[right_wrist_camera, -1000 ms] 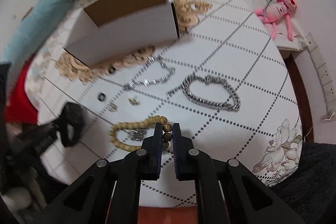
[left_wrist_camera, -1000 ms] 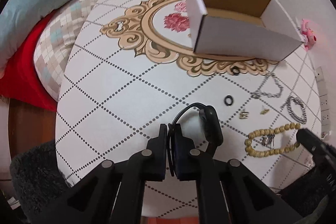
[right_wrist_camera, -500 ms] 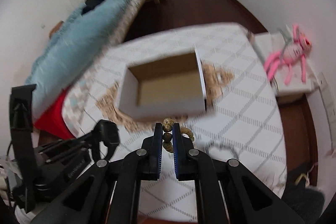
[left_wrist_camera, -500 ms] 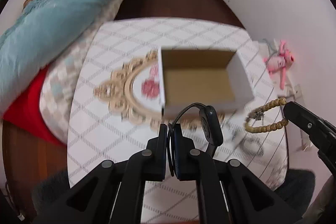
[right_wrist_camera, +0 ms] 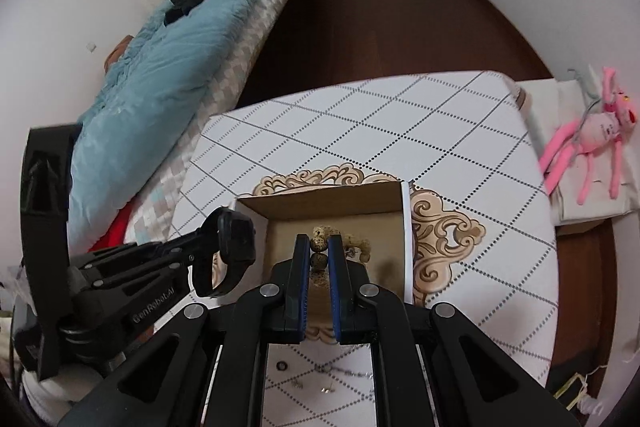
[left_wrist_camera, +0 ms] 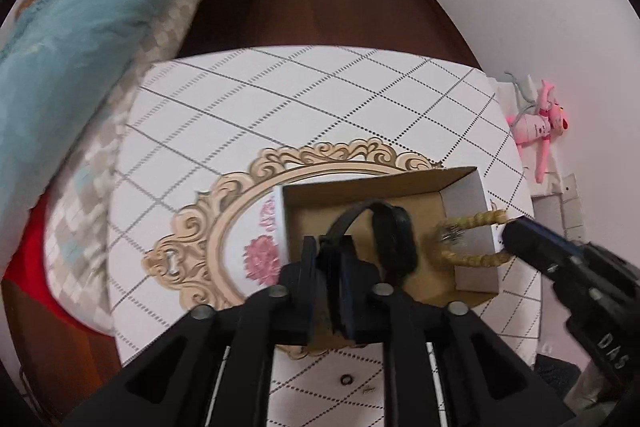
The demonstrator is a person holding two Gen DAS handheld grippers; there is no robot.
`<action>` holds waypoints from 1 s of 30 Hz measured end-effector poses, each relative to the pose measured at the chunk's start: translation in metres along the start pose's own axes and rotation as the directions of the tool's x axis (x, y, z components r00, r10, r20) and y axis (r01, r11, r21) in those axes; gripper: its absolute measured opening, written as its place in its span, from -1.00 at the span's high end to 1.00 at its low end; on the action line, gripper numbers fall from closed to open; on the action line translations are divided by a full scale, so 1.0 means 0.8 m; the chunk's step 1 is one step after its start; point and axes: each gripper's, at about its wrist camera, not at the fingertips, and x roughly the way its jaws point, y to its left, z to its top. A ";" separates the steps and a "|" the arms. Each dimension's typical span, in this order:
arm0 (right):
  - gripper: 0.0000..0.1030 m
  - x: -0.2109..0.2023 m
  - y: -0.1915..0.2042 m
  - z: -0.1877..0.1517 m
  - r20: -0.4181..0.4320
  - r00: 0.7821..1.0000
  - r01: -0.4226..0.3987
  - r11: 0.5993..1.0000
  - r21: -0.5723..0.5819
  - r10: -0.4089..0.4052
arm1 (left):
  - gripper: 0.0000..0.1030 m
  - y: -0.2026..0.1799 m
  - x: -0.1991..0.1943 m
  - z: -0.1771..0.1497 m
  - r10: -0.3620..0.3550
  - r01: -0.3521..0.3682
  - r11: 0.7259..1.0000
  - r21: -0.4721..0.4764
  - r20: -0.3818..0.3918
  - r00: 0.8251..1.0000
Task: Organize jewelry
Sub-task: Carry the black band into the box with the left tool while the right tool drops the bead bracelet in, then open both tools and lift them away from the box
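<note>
I have both claws over the open cardboard box point(left_wrist_camera: 384, 195) that sits on the table point(left_wrist_camera: 320, 99), on its white cloth with dotted diamond lines and a gold scroll pattern. My left claw point(left_wrist_camera: 326, 267) has a black watch point(left_wrist_camera: 390, 239) by the strap; its jaws are opening, the strap is between them, and I cannot make out for sure if the pads press on it. The watch body hangs just to the right of the claw, above the brown floor of the box. My right claw point(right_wrist_camera: 319, 259) is pinching a bracelet of tan wooden beads point(right_wrist_camera: 320, 245), two beads caught between the blue pads, and the rest of the loop droops toward the inside of the box. In the left view that bracelet point(left_wrist_camera: 468, 239) shows as a loop with a small silver charm, hanging from the right claw's tip over the right end of the box. On the table nearer to me, a small black ring point(right_wrist_camera: 282, 365) and a few tiny pale pieces lie loose on the cloth, too small to name. A bed with a blue quilt point(right_wrist_camera: 160, 75) runs along the left, and a pink soft toy point(right_wrist_camera: 592, 147) lies off to the right of the table
</note>
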 end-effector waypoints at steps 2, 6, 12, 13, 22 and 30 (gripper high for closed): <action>0.82 0.015 -0.006 0.005 -0.034 0.999 -0.017 1.000 -0.002 0.017 | 0.70 0.003 0.010 0.010 -0.018 0.017 1.000 -0.012 -0.033 0.999; 0.80 0.036 -0.011 0.014 -0.094 0.995 -0.033 0.999 0.014 0.035 | -0.11 0.003 0.011 0.021 -0.023 0.022 0.999 -0.029 -0.045 0.999; -0.16 0.031 -0.018 0.011 -0.075 0.995 0.068 0.998 -0.002 -0.068 | -0.93 0.010 -0.012 0.018 0.028 -0.027 0.999 -0.040 0.025 0.999; -0.18 0.027 -0.016 0.007 -0.065 0.992 0.107 0.994 -0.019 -0.108 | -0.97 0.012 -0.015 0.012 0.049 -0.047 0.998 -0.044 0.042 0.998; -0.98 0.043 -0.013 -0.039 -0.037 0.930 0.359 0.925 -0.122 -0.366 | -1.00 0.025 -0.003 -0.050 0.176 -0.168 0.983 -0.078 0.123 0.977; -0.98 0.047 -0.013 -0.060 -0.019 0.915 0.396 0.909 -0.130 -0.402 | -1.00 0.024 0.010 -0.078 0.195 -0.185 0.978 -0.091 0.110 0.975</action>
